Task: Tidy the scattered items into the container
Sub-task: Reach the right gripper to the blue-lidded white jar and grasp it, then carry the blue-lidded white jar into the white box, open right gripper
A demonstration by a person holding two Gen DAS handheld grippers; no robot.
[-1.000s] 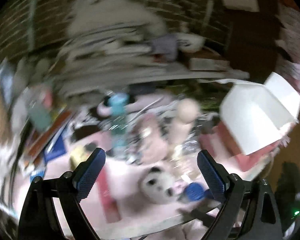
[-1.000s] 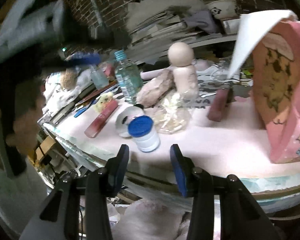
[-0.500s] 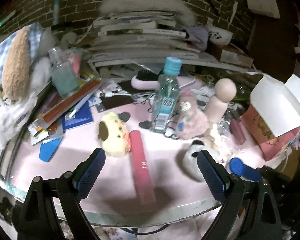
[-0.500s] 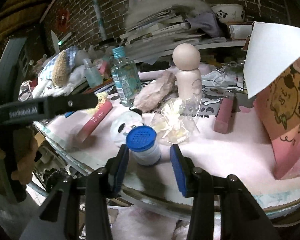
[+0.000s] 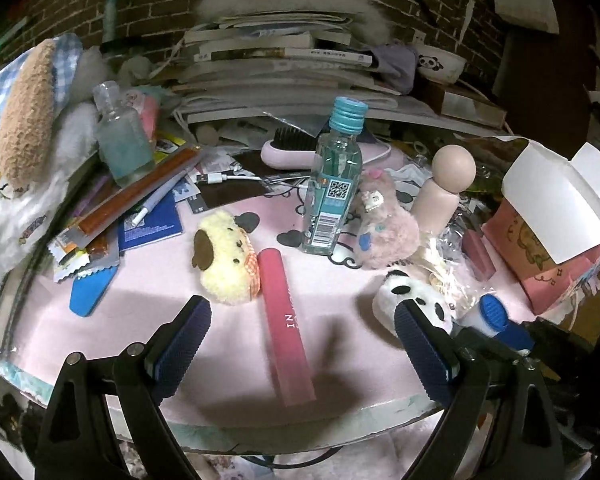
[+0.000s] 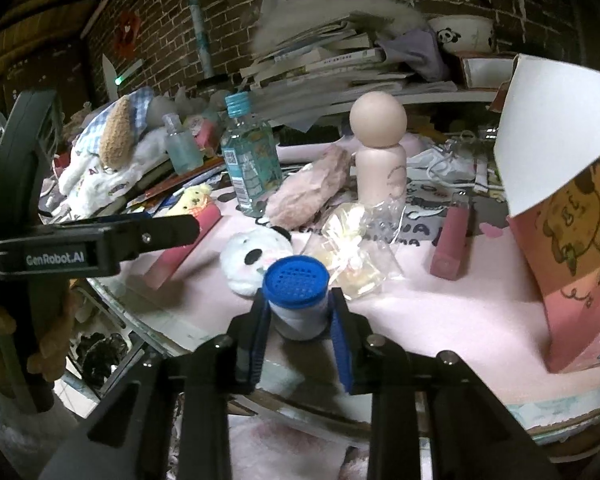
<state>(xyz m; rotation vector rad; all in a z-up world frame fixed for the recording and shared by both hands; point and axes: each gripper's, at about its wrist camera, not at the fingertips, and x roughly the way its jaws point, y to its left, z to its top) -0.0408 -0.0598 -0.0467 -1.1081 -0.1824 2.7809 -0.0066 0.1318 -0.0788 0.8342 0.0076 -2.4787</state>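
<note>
Scattered items cover the pink bench [image 5: 148,332], and the one in play is a small white jar with a blue perforated lid [image 6: 298,298] standing near the bench's near edge. In the right wrist view the right claw [image 6: 300,330] has its two blue-padded fingers [image 6: 340,334] set close against either side of the jar's body, though whether the pads actually press it cannot be told. Just behind the jar lie a panda plush [image 6: 252,258] to the left and a clear crinkled bag of pale sweets [image 6: 352,252] to the right. Farther back stand a blue-capped clear bottle [image 6: 250,168], a fluffy pink plush [image 6: 310,192] and a peach wooden peg doll [image 6: 380,152]. A pink stick [image 6: 452,242] lies to the right, near the container, a pink cartoon-printed paper bag [image 6: 576,256] with a white flap, standing at the right of the bench. The left claw [image 5: 300,344] hovers wide open and empty over the near edge, its fingers either side of a long pink tube [image 5: 284,324] that lies flat, pointing away. A yellow dog plush [image 5: 224,260] sits touching the tube's far left side. In the left wrist view the jar [image 5: 490,316] shows at the right, just beside the panda plush [image 5: 412,300].
</note>
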